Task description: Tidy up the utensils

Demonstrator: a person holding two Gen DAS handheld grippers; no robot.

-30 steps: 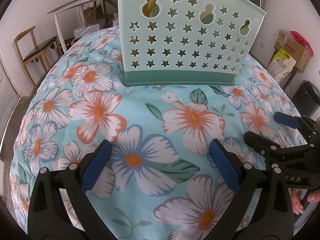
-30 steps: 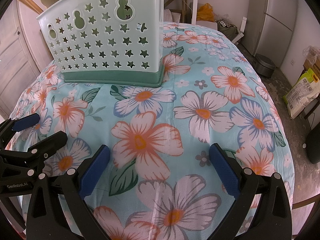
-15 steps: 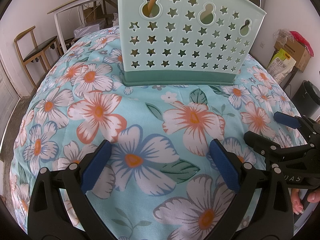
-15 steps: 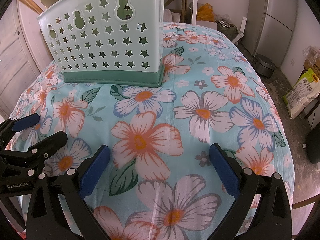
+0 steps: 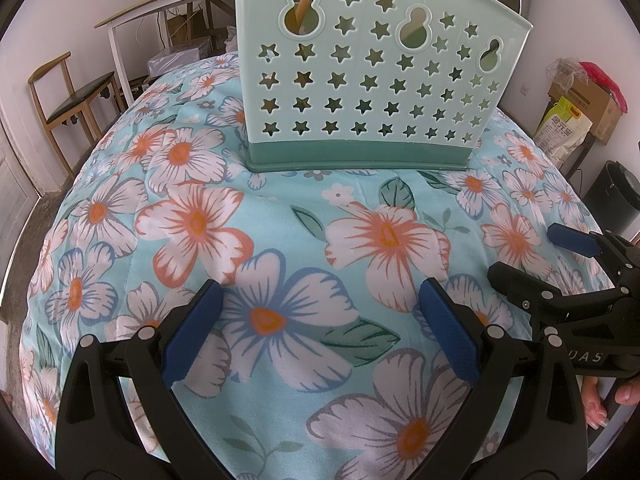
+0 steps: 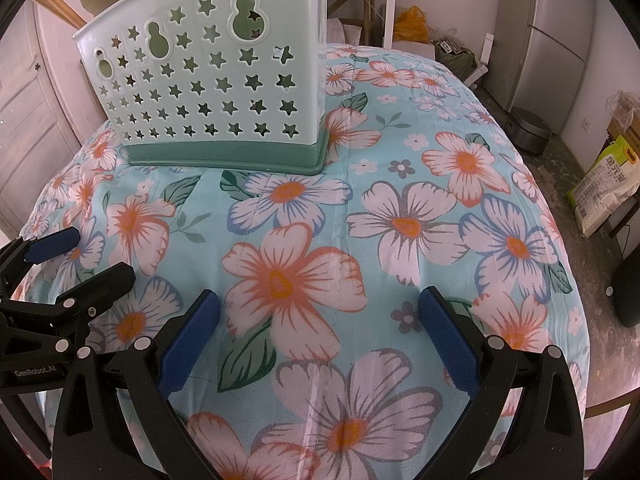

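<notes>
Grippers spread wide over a flowered tablecloth: the left gripper (image 5: 318,326) hangs at the bottom of its own view with blue pads (image 5: 192,332) far apart and nothing between them, and the right gripper (image 6: 318,326) sits the same way at the bottom of its view, empty. Each tool also shows in the other's camera, the right one at the lower right edge of the left view, the left one at the lower left edge of the right view, both with fingers parted. A person's fingertips (image 5: 624,394) show at the lower right corner of the left view. Beyond the tools, the tablecloth (image 5: 280,220) lies bare in mid-frame. The pale green utensil holder (image 5: 372,76), pierced with star-shaped holes, stands upright on the cloth at the top centre of the left view and the upper left of the right view, well apart from both grippers. Wooden handles (image 5: 304,4) show through its openings; what utensils they belong to cannot be told.
</notes>
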